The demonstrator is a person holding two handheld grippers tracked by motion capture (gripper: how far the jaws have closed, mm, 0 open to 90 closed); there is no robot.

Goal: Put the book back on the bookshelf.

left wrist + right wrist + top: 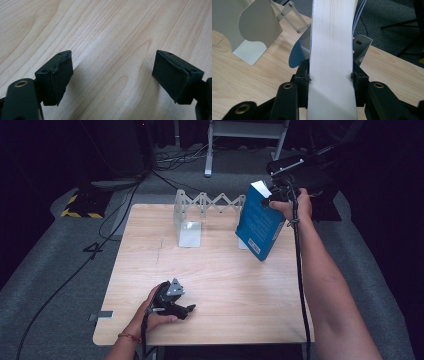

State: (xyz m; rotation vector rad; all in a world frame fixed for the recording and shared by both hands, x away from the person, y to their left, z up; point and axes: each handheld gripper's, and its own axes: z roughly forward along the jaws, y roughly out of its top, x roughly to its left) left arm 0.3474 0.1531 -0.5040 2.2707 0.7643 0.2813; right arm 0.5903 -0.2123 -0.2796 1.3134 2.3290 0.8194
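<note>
Step in hand: you are carrying the blue book (260,220) toward the expanding bookend rack (210,202) at the far edge of the table (210,280); I am judging this as a shelving move, with the book not yet set down.

Right gripper (272,200): you are clamping its jaws on the book, one pad on each cover, with the white page edges (332,50) running up between them in the right gripper view.

Book's place: it is hanging tilted in the air above the far right part of the table, its lower corner pointing down and toward you, just in front of the rack's right end plate (362,47).

Left gripper (186,311): you are resting it near the front edge of the table, its jaws standing wide apart with nothing but bare wood between them, and the pads (61,75) are touching nothing.

Next move: you are probably going to need to turn the book upright, line it up with the gap between the two plates, and lower it until its bottom edge is sitting on the wood before you are letting go.

Watch for: the book leaning over once it is released, since no other book is standing there to prop it.

Count: one book; one rack with two upright end plates, the left one (189,222) standing free; two grippers; one table.
</note>
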